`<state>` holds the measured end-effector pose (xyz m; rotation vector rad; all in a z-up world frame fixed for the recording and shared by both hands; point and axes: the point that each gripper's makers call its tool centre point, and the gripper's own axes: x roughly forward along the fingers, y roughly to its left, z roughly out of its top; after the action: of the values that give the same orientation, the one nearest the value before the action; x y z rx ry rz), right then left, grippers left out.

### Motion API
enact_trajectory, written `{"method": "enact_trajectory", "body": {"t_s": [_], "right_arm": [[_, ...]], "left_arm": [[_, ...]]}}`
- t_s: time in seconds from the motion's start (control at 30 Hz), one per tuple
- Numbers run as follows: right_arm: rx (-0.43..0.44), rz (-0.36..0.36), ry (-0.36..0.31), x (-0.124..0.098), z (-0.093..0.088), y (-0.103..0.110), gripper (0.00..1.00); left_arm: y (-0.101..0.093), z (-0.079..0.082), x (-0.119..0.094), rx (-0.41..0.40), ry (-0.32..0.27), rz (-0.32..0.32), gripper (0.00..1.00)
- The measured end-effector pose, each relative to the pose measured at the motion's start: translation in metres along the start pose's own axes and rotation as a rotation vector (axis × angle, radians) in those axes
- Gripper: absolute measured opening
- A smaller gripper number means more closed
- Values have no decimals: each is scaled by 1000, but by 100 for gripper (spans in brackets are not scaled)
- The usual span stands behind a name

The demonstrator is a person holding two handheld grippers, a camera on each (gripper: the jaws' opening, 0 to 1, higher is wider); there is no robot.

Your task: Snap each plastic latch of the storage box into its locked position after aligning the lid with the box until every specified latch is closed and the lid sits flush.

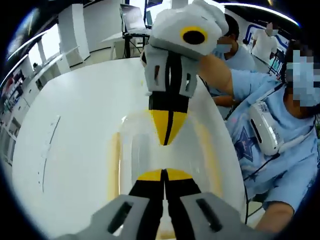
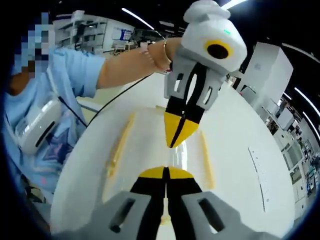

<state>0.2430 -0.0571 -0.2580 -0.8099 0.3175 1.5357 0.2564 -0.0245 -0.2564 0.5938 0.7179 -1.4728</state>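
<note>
1. Setting: a white table (image 1: 75, 150) takes up the lower and left parts of the left gripper view; in the right gripper view it spreads across the centre and right. Behind it is a bright room with white cabinets (image 1: 70, 35) at upper left of the left gripper view.
2. Left gripper (image 1: 164, 174), bottom centre of the left gripper view: black jaws with yellow tips, pressed together with nothing between them. In the right gripper view it comes down from top centre, tips pointing down, jaws likewise clenched.
3. Right gripper (image 2: 166, 172), bottom centre of the right gripper view: yellow-tipped jaws closed on each other, empty. In the left gripper view it hangs from top centre, tips just above the box.
4. Box (image 1: 150, 150), centre of the left gripper view, between the two grippers: clear, with a pale lid (image 2: 160, 145) on top. Whether the lid sits flush cannot be told.
5. Latches (image 1: 114, 165): yellow strips along the long sides of the box; in the right gripper view, at centre left and centre right. Locked or not cannot be told.
6. Person (image 1: 280, 125), right edge of the left gripper view: light blue shirt, white device at the chest; a bare forearm reaches to the far gripper.
7. Second person (image 1: 235, 50), upper right, farther back.
</note>
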Motion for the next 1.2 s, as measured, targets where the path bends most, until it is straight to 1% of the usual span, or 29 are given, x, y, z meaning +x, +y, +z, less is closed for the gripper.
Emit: {"method": "enact_trajectory", "body": {"t_s": [0.1,0.17,0.3,0.47,0.5,0.53,0.57,0.6,0.63,0.7,0.8,0.9,0.93,1.0,1.03,1.07,1.1,1.2], "right_arm": [[11,1,3,0,0,-1,0],[15,0,3,0,0,0,0],[28,0,-4,1,0,-1,0],[19,1,9,2,1,-1,0],[17,0,12,2,2,-1,0],[16,-1,16,2,1,-1,0],[16,-1,17,2,1,-1,0],[16,-3,20,2,1,-1,0],[17,-4,20,2,1,-2,0],[16,-7,21,2,2,-2,0],[16,-11,22,1,2,-1,0],[22,-11,15,0,2,-1,0],[29,-10,10,-1,1,-1,0],[32,-9,7,-1,1,-1,0],[33,-9,6,-1,1,0,0],[33,-9,5,-1,1,0,0],[34,-10,5,-2,0,0,0],[41,-11,6,-2,0,0,0]], "left_arm": [[0,-11,-9,4,-32,32,0],[1,-19,-18,9,-61,65,0],[3,-39,-37,-20,-133,119,0],[3,-51,-51,-66,-225,139,0],[3,-50,-52,-65,-246,138,0],[3,-54,-53,-67,-243,139,0],[3,-55,-56,-63,-258,143,0],[3,-55,-55,-70,-269,143,0],[2,-59,-54,-74,-261,143,0],[1,-57,-55,-54,-294,158,0],[0,-58,-58,-48,-319,167,0],[0,-65,-56,-56,-338,185,0],[-2,-71,-53,-59,-333,195,0],[-2,-77,-51,-62,-332,199,0],[-4,-76,-50,-58,-382,193,0],[-5,-75,-50,-58,-404,183,0],[-5,-75,-49,-57,-416,188,0],[-4,-77,-49,-57,-426,198,0]]}}
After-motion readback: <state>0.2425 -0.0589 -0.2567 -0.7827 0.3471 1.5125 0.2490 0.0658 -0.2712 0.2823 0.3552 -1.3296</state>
